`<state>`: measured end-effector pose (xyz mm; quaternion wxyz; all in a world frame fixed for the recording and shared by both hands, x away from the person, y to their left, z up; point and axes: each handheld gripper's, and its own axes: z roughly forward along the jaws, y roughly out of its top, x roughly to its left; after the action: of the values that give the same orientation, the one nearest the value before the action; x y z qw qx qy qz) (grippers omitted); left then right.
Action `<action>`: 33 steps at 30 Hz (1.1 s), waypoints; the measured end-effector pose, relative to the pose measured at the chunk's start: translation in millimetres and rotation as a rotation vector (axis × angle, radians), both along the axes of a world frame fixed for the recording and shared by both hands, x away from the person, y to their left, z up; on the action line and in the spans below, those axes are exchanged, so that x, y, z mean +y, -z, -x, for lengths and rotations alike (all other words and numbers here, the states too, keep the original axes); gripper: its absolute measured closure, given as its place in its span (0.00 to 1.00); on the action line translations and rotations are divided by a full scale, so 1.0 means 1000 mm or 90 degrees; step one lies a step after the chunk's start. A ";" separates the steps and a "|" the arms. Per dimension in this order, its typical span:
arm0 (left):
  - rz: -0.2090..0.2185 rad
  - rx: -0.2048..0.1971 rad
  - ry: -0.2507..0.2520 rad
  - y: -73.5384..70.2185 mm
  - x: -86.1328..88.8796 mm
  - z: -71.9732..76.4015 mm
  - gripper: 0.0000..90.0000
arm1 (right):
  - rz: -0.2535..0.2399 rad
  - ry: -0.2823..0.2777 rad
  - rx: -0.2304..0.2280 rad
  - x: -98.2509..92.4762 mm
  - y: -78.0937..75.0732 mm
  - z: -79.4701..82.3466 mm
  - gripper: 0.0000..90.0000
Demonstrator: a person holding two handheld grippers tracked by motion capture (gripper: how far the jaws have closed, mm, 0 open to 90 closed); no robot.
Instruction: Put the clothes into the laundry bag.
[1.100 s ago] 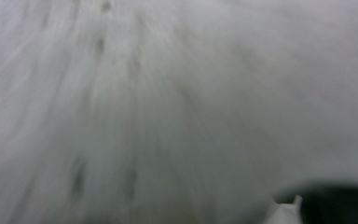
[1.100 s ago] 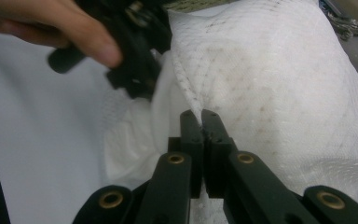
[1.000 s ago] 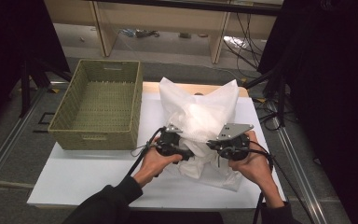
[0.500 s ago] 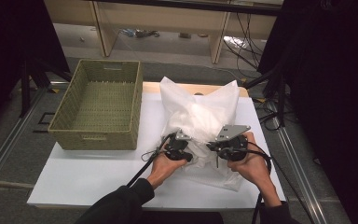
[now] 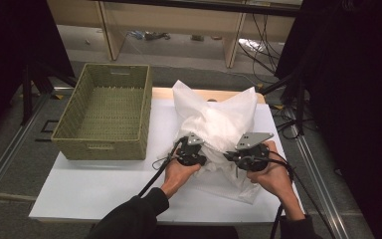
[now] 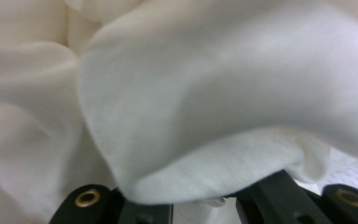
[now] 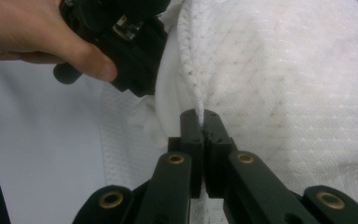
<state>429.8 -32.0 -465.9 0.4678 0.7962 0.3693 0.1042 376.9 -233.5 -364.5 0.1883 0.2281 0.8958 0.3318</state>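
Two tongs work on one white cloth (image 5: 214, 124), which sits in a bunched heap near the middle of the white worktop (image 5: 94, 184), just right of the basket. The right tongs (image 7: 200, 122) are pinched tight on a thin fold of the cloth. The left tongs (image 6: 205, 198) have their jaws apart, and a thick fold of cloth lies over and between them; I cannot tell if they are squeezing it.

The cloth is soft and floppy. If the right tongs pull hard, I think the thin fold could slip out. If the left tongs do not close well, that side could drop and the heap could sag or slide on the worktop.

The green woven basket (image 5: 67, 134) sits to the left, close to the cloth. It has nothing inside.
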 end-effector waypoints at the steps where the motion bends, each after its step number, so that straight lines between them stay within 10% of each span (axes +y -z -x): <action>1: 0.001 -0.004 0.008 -0.001 0.000 0.000 0.89 | 0.010 0.005 -0.006 0.003 -0.001 0.001 1.00; 13: 0.033 -0.061 -0.078 -0.015 -0.011 -0.032 0.91 | 0.003 -0.040 0.004 0.009 -0.010 0.009 1.00; 16: 0.052 -0.036 -0.116 -0.003 -0.009 -0.044 0.91 | 0.004 -0.040 0.004 0.009 -0.010 0.009 1.00; 21: 0.031 -0.002 -0.077 -0.003 -0.004 -0.039 0.79 | 0.014 -0.022 0.027 0.006 0.004 0.004 1.00; 27: -0.017 0.060 -0.019 -0.015 0.013 -0.009 0.38 | 0.024 -0.008 0.018 0.002 0.011 -0.004 1.00; 33: -0.053 0.047 0.040 -0.003 -0.005 0.036 0.18 | 0.025 -0.005 0.014 -0.001 0.010 -0.006 1.00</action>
<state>393.7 -36.9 -463.4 0.4235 0.8295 0.3562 0.0755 383.1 -234.7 -374.9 0.1817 0.2243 0.9050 0.3124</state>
